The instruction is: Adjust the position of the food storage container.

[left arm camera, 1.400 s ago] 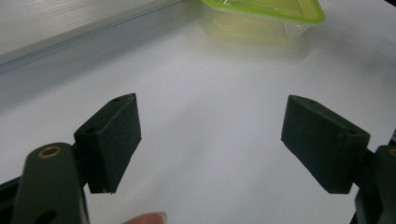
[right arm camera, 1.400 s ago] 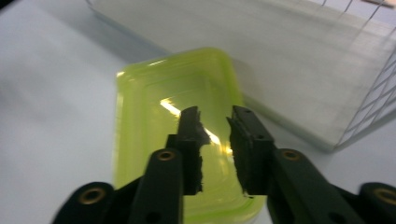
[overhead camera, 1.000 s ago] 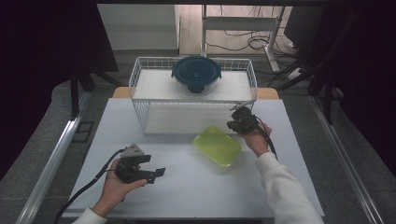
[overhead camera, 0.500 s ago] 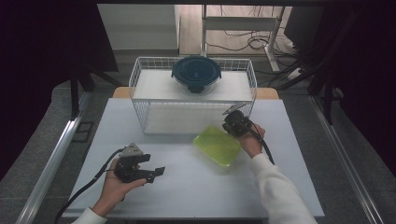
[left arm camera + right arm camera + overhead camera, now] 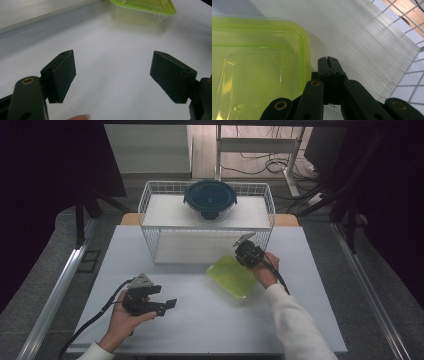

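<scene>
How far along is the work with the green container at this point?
Early. Already done: a round dark-lidded container sits on the wire basket. In hand: the right gripper, jaws shut with nothing between them, sits beside the green container, which lies on the table. The left gripper waits open. Left: gripping and moving the green container.

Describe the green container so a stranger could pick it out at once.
Start at the white wire basket at the table's far side. Just in front of its right corner, beside the right gripper, lies the lime-green lidded container. It is flat, rectangular and translucent, unlike the round dark-lidded bowl atop the basket.
</scene>
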The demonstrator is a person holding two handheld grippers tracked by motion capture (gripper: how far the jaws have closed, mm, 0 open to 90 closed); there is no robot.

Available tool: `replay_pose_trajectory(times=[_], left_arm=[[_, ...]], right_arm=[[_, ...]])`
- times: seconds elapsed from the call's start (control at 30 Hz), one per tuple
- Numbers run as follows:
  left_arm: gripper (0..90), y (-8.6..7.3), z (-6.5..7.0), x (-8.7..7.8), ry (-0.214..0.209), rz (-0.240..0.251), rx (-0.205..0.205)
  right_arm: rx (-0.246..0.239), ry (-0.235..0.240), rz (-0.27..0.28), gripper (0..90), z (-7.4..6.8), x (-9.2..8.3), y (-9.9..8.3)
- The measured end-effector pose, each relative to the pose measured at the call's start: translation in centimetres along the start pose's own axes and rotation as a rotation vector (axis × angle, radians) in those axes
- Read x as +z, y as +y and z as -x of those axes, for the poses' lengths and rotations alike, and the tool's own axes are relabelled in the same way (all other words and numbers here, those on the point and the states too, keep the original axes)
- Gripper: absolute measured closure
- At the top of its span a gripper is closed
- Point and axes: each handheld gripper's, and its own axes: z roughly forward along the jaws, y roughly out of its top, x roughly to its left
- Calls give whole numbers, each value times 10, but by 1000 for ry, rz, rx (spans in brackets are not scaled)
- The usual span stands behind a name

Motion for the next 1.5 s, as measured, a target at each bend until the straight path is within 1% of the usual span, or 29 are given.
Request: replay_pose_trajectory(times=[0.07,0.13,0.2,0.23,0.3,0.37,0.57,0.77,0.93,1.03,1.1,1.2,1.43,1.5], left_arm=[[201,0,0,0,-1,0,1],[201,0,0,1,-3,-1,0],[201,0,0,1,-2,-2,0],[201,0,0,1,-2,-2,0],[201,0,0,0,-3,-2,0],[201,0,0,1,-4,-3,1],[201,0,0,1,-5,-7,-5],[201,0,-1,1,-4,-10,-1],[202,0,-1,1,-2,-13,0],[204,-1,-1,2,-1,-15,1],[205,-1,-1,3,-3,-15,-2],[205,-1,-1,2,-2,-12,0],[205,0,-2,1,1,-12,-2],[205,-1,-2,2,1,-12,-3]], right_arm=[[-23,16,-3,887,-2,0,2],[-61,2,-13,887,-8,0,4],[-71,24,-11,887,-12,0,6],[-83,24,-7,888,-14,0,7],[-93,39,-5,888,-19,0,8],[-120,51,-1,887,-25,-1,9],[-181,94,7,888,-48,-4,13],[-263,144,11,888,-73,-8,17],[-309,178,15,888,-92,-12,19],[-323,190,17,888,-98,-13,19],[-321,206,17,888,-100,-14,19],[-327,217,19,888,-102,-14,19],[-355,259,41,888,-113,-16,19],[-365,264,45,888,-117,-16,19]])
